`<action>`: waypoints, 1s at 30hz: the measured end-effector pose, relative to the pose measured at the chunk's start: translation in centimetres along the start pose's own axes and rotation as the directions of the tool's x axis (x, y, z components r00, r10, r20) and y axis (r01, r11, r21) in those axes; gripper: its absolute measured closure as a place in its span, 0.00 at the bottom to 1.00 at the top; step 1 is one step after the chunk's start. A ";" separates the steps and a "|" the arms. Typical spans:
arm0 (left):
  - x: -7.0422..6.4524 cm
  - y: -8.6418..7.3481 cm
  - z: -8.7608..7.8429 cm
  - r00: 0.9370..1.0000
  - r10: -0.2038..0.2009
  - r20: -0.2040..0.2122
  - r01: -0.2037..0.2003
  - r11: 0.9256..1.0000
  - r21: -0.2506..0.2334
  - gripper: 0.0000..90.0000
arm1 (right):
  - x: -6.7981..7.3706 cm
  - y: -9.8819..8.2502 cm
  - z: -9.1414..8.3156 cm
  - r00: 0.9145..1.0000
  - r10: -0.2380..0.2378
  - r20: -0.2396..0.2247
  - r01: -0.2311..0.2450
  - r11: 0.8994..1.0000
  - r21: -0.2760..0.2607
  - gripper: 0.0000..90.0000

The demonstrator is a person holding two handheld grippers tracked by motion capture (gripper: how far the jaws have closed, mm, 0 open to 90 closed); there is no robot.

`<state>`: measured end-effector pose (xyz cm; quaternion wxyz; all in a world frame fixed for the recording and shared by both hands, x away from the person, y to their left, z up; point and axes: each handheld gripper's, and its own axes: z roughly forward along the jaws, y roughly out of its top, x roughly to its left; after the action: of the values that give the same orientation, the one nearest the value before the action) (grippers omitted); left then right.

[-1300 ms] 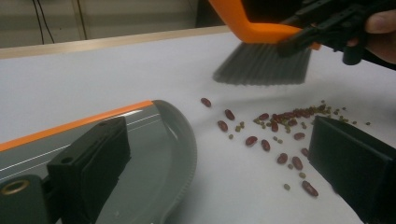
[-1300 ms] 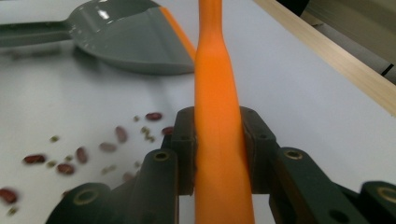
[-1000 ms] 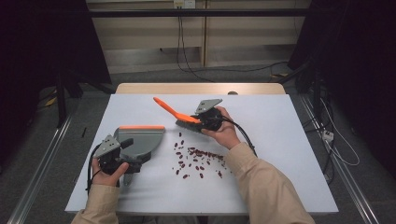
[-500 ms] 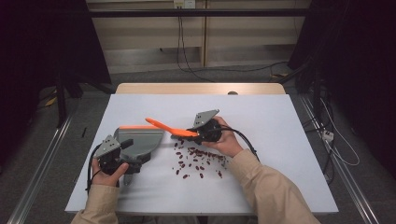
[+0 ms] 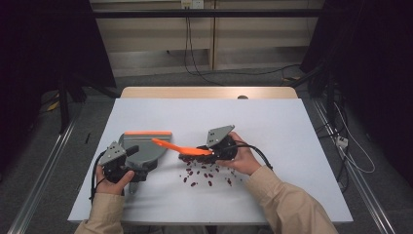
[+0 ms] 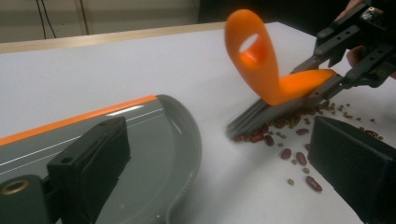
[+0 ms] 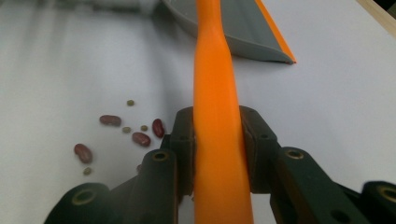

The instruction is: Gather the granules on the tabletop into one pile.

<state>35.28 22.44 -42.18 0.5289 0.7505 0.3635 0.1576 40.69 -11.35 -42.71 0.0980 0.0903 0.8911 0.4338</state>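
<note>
Right claw [image 5: 207,152] clamped tight on the orange brush [image 5: 181,147], bristles down among the red beans [image 5: 207,174] on the white bench [image 5: 272,126] just beside the grey dustpan [image 5: 141,146], which the left claw [image 5: 127,157] looks closed on, though its grip is partly hidden.

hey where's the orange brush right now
In the high view the orange brush sits near the table's middle, clamped in the right gripper, its bristles down among the red beans, just right of the grey dustpan.
</note>
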 end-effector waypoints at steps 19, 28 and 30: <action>0.2 -0.1 0.0 1.000 -0.007 -0.001 0.007 1.000 0.001 0.06 | -2.6 1.3 1.0 0.997 0.015 0.078 -0.011 0.998 -0.055 0.79; 0.4 -0.1 -0.2 1.000 -0.011 -0.001 0.011 1.000 -0.007 0.06 | -0.8 1.0 1.7 1.000 -0.008 0.014 0.008 1.000 -0.024 0.79; 0.3 -0.1 -0.2 1.000 -0.008 0.001 0.008 1.000 -0.007 0.06 | -0.5 0.8 1.3 1.000 0.005 0.011 -0.005 1.000 -0.031 0.79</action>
<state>35.35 22.85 -42.21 0.5324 0.7471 0.3659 0.1565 41.55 -9.97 -42.84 0.1033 0.0935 0.8834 0.4474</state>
